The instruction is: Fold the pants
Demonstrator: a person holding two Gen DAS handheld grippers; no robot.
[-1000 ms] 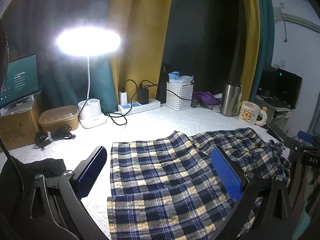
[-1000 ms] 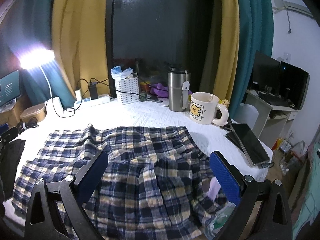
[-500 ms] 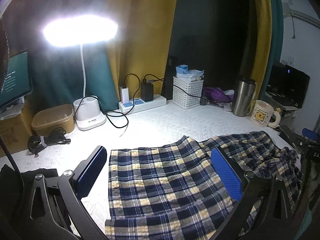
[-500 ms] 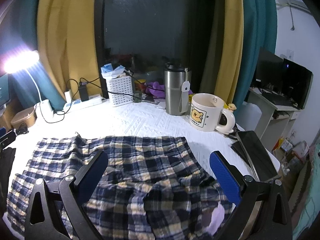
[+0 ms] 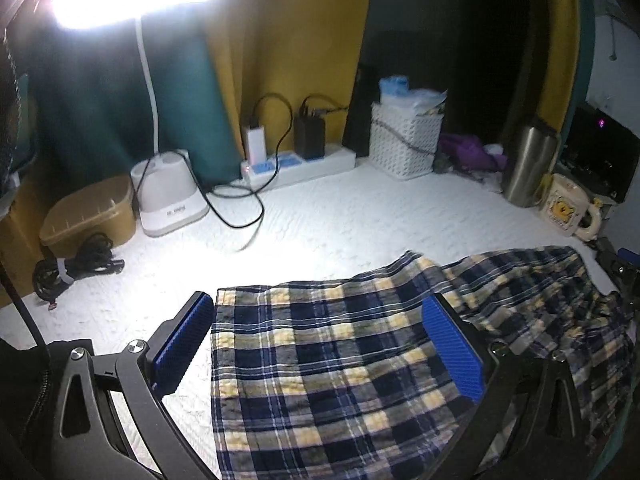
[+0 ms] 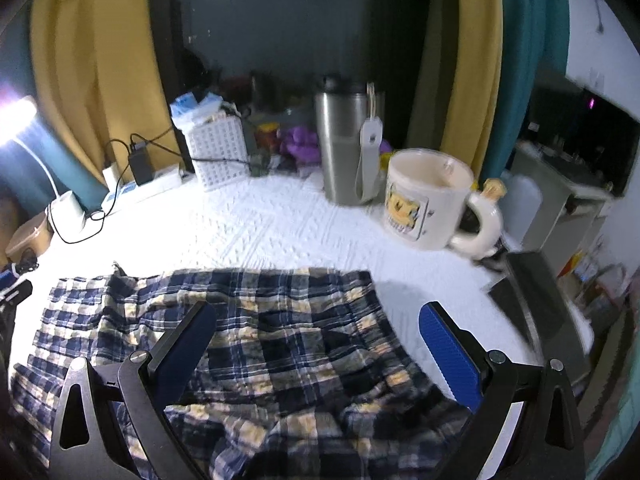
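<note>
Pants (image 5: 340, 360) are lying spread on the white-covered worktop (image 5: 340, 224), directly below and ahead of both claws, with the long axis running left to right across your view. The left claw (image 5: 320, 344) is hovering wide open over one end, where a straight hemmed edge is showing near its left pad; the right claw (image 6: 316, 344) is hovering wide open over the opposite end, where the cloth is bunching toward the near worktop edge. Neither claw is holding anything. You are positioned so that each claw is nearer to its own end of the garment, which suggests a two-handed pickup. Which end is the waistband cannot be told from these views. The mug (image 6: 432, 204) and steel tumbler (image 6: 344, 148) are standing well apart from the cloth, beyond its far right corner.
</note>
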